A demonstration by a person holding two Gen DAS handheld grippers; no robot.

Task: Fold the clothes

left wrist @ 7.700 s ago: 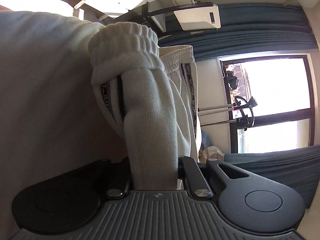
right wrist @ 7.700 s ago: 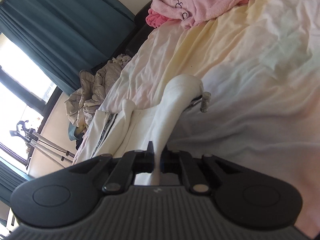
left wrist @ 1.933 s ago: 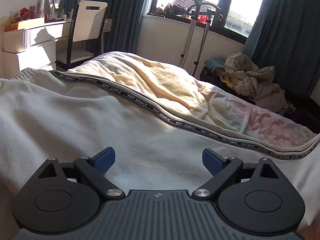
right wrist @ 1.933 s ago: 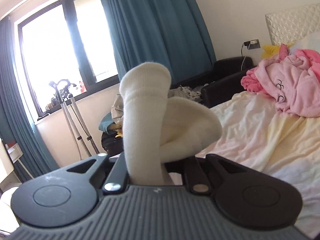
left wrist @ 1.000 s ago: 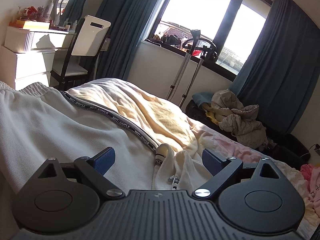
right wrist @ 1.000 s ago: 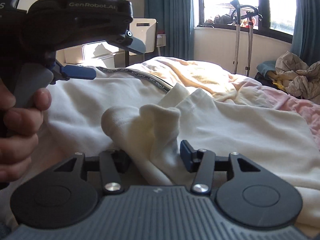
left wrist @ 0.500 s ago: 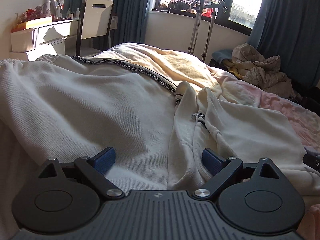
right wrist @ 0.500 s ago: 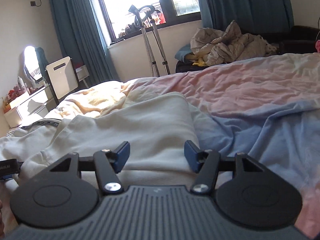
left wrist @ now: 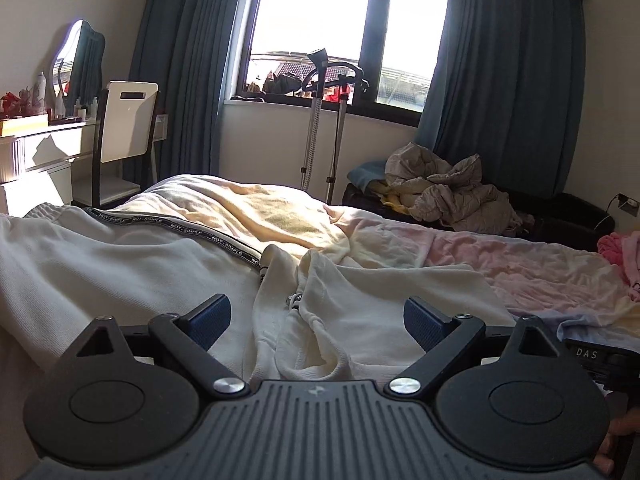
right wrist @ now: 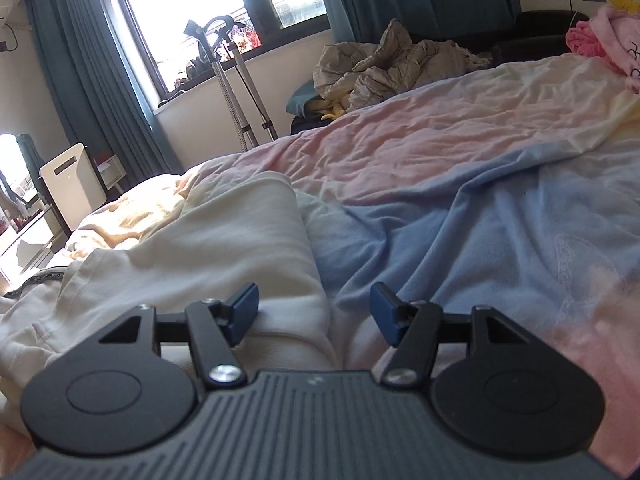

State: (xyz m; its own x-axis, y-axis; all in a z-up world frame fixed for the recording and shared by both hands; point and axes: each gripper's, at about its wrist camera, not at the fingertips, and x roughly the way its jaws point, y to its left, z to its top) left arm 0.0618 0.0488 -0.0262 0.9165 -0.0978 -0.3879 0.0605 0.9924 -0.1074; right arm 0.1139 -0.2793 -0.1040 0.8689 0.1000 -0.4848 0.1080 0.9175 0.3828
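Observation:
White sweatpants with a black lettered side stripe lie spread on the bed, one leg folded over toward the right. My left gripper hovers low over the bunched middle fold; its jaws stand wide and are closing, and the pads are clear of the cloth. My right gripper sits at the right edge of the sweatpants. Its jaws are opening, with the rounded cloth edge lying loose between them and no pad pressing it. Part of the right gripper's black body shows at the left view's right edge.
A pastel pink, blue and yellow bed cover stretches to the right. A pink garment lies at the far right. Grey crumpled clothing is piled on a dark sofa. Near the window stand a metal pole stand, a white chair and a dresser.
My right gripper has let go of the white cuff, swung right to the garment's edge and opened wider. My left gripper has shifted over the middle fold and narrowed a little.

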